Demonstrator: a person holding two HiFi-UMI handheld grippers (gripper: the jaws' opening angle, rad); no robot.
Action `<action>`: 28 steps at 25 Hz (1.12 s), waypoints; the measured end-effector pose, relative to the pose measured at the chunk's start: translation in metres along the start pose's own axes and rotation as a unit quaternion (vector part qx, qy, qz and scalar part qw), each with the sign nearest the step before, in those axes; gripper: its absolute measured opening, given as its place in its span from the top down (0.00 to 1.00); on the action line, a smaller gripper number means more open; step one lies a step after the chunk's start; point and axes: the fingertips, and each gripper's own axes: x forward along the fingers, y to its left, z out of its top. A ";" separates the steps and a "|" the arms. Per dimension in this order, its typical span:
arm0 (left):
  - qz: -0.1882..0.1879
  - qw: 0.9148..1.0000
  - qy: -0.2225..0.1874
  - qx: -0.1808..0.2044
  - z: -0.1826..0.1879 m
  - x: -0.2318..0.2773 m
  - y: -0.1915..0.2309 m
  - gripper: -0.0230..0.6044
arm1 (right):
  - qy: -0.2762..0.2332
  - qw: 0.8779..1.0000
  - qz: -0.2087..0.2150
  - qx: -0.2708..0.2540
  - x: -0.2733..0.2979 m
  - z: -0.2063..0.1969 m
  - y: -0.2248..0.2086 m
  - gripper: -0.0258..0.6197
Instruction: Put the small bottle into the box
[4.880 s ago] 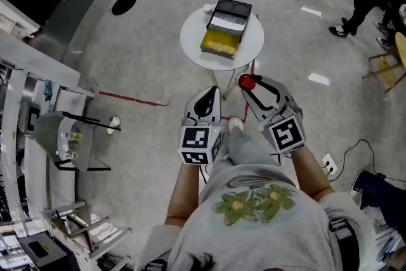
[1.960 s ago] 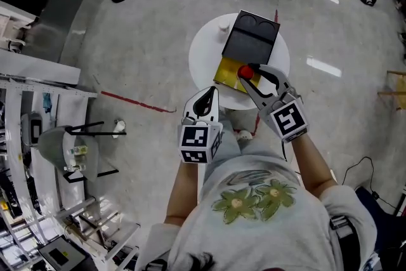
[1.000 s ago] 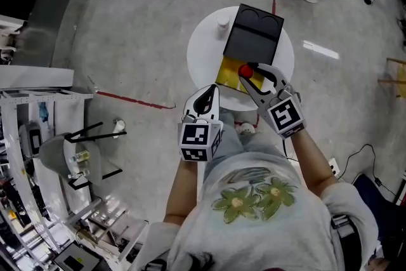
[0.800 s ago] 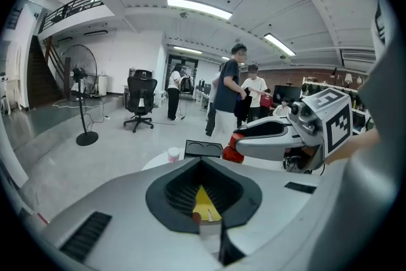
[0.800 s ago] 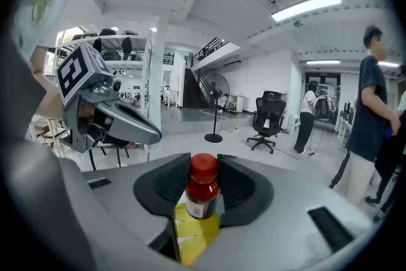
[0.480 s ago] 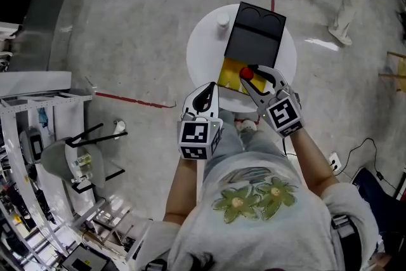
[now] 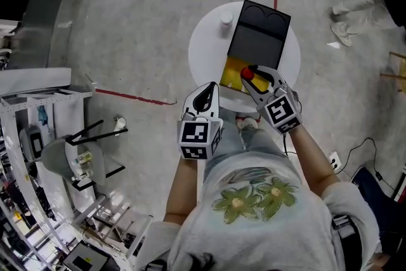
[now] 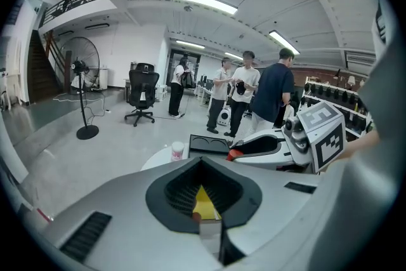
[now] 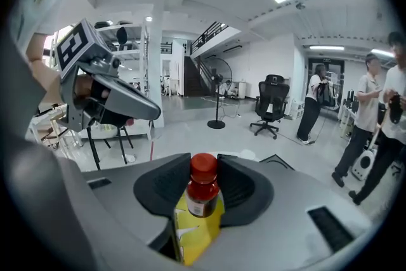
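Closer than moments before, we stood at the round white table [image 7: 203,51] bearing the box [image 7: 259,40]. Our right gripper [image 7: 252,77], clamped on the small bottle [image 9: 203,190], hung over the box's yellow inside. Our left gripper [image 7: 204,98] stayed shut and empty nearby. A white cup [image 7: 225,18] stood beside the box's far corner.

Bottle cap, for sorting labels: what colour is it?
Red; the bottle cap shows best in the right gripper view.
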 end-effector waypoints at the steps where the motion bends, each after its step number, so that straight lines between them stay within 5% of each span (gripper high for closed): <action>1: 0.000 1.000 0.001 0.000 0.000 0.000 0.001 0.96 | 0.004 1.000 0.001 -0.002 0.002 -0.003 0.000 0.75; 28: 0.023 1.000 -0.003 -0.012 0.006 0.001 0.023 0.96 | 0.085 0.996 0.019 -0.020 0.054 -0.080 0.006 0.75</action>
